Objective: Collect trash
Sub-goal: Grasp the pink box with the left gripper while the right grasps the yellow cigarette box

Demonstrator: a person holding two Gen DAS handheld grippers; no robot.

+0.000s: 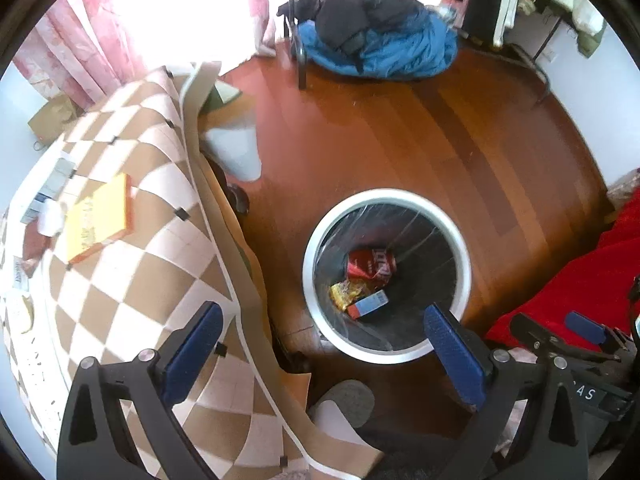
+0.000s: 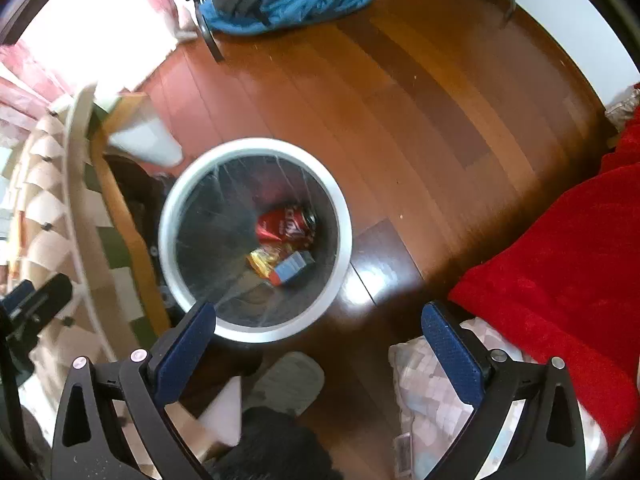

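Note:
A round white-rimmed trash bin [image 1: 320,232] with a clear liner stands on the wooden floor; it also shows in the right wrist view [image 2: 172,208]. Inside lie a crushed red can [image 1: 370,266], a yellow wrapper [image 1: 346,294] and a small blue-and-red box [image 1: 368,305]; the can [image 2: 286,222], the wrapper [image 2: 264,260] and the box [image 2: 290,266] also show in the right wrist view. My left gripper [image 1: 324,316] is open and empty above the bin's near rim. My right gripper [image 2: 318,318] is open and empty just beside the bin.
A table with a checkered cloth [image 1: 132,280] stands left, holding an orange book [image 1: 100,220] and small items. A red blanket [image 2: 560,280] lies right. Blue and black clothing [image 1: 380,40] is piled at the far end. A grey slipper [image 2: 288,376] lies near.

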